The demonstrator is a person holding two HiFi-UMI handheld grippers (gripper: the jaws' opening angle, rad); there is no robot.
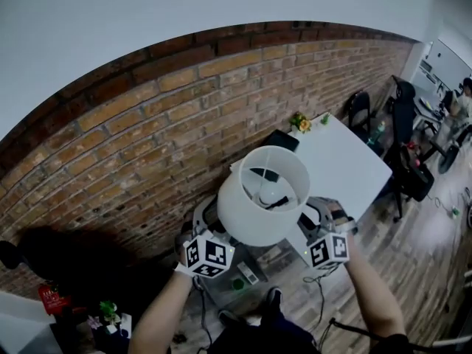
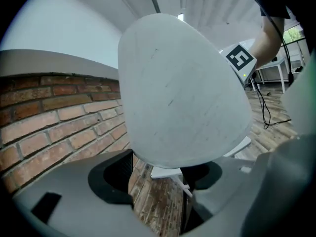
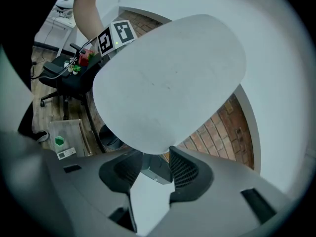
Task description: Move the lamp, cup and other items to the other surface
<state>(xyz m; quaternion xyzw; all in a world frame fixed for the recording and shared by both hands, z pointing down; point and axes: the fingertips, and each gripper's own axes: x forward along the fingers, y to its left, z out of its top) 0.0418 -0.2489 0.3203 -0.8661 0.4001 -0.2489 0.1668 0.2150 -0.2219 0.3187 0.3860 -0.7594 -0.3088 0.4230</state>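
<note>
Holding lamp [image 1: 263,195] aloft, we had left claw [image 2: 158,181], right claw [image 3: 150,174] both clamped low on it; needed matched hands, no tilting.

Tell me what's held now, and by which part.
The lamp, in both: left gripper and right gripper each clamp it below the shade, seemingly at the base.

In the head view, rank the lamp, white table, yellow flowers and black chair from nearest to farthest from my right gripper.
1. lamp: against the right gripper, to its upper left.
2. white table: just beyond it, upper right.
3. yellow flowers: on the table's far edge, by the brick wall.
4. black chair: past the table's far corner.
</note>
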